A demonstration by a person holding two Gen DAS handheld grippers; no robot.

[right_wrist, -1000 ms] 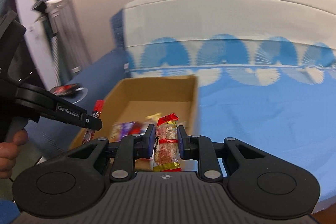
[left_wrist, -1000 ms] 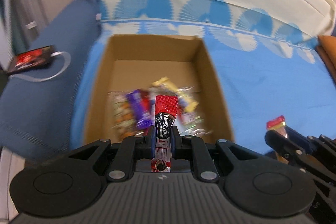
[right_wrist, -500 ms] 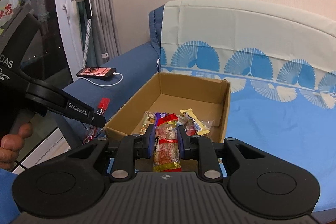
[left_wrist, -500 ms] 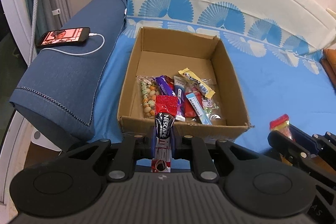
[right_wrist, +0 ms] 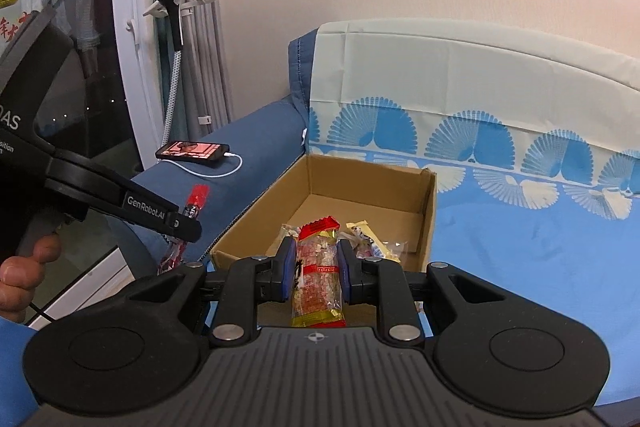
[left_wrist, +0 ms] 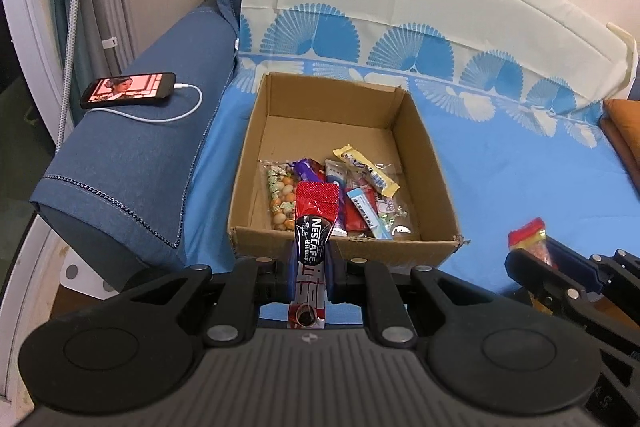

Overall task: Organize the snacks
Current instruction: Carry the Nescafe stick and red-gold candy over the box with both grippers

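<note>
The left gripper (left_wrist: pixel 309 269) is clamped on a thin red-and-black coffee stick packet (left_wrist: pixel 311 231) and the right gripper (right_wrist: pixel 317 277) on a crinkly red-and-gold snack bar packet (right_wrist: pixel 318 277), both probably light, soft and slippery, so the middle looks the best place to hold.

- Evenly and brightly lit by soft indoor light, both views sharp, without motion blur.
- Strong fisheye bending at the edges, with dark rounded corners.
- Soft shadow inside the cardboard box (left_wrist: pixel 344 131) along its left wall.
- Faint sheen on the black tool bodies in the foreground.
- Dark window glass (right_wrist: pixel 60 39) at left, with dim reflections.
- Glowing phone screen (left_wrist: pixel 128 90), slightly washed out.
</note>
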